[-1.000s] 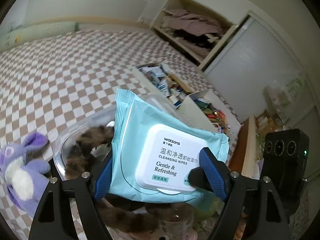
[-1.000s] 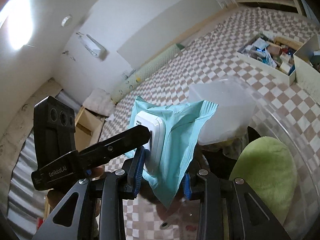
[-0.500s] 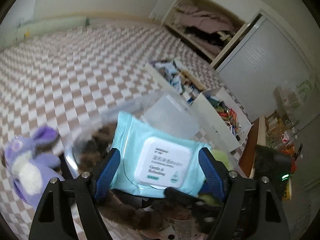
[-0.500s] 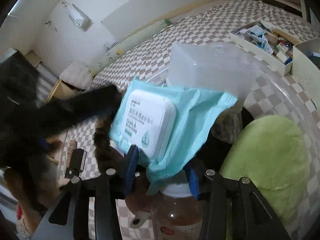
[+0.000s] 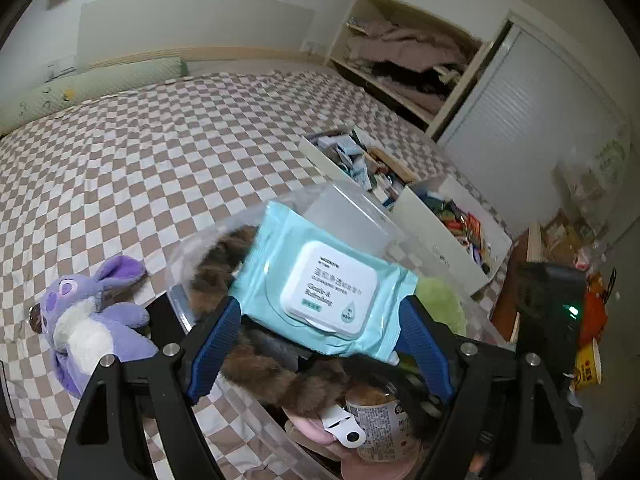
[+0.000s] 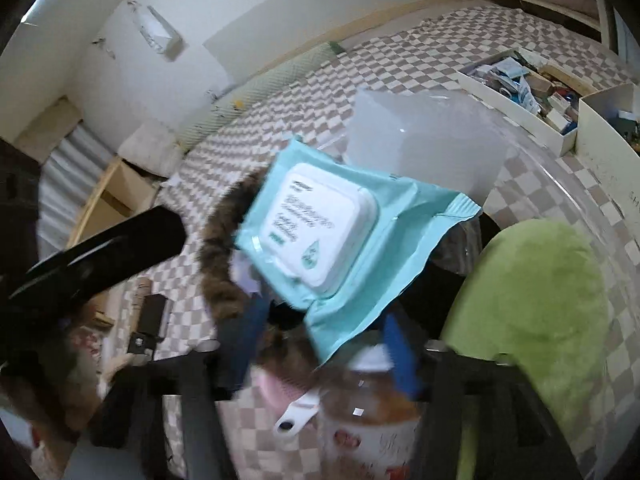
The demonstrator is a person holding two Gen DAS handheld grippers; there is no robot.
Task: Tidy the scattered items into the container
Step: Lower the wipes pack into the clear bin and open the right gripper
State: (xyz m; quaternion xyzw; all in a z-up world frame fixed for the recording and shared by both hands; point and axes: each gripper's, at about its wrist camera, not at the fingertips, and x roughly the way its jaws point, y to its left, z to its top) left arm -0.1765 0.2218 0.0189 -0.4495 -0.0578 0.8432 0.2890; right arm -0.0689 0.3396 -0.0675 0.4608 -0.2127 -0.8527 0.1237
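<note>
Wipes pack (image 5: 324, 286), teal with a white flip lid, shown above the clear container (image 5: 180, 276) on the checkered bed (image 5: 120, 160). In the right wrist view the pack's lower corner is pinched between the blue fingers of the right hand-held gripper (image 6: 320, 332); the left hand-held gripper (image 5: 320, 340) is spread wide, its fingers either side of the pack, contact not discernible. For a clean placement, the pack is best lowered flat onto the contents before release. Space is contested by a brown furry item (image 5: 256, 364), a green plush (image 6: 536, 304), a bottle (image 5: 380, 416) and a frosted lid (image 6: 424, 140). A purple plush toy (image 5: 88, 316) is left on the bed beside the container.
</note>
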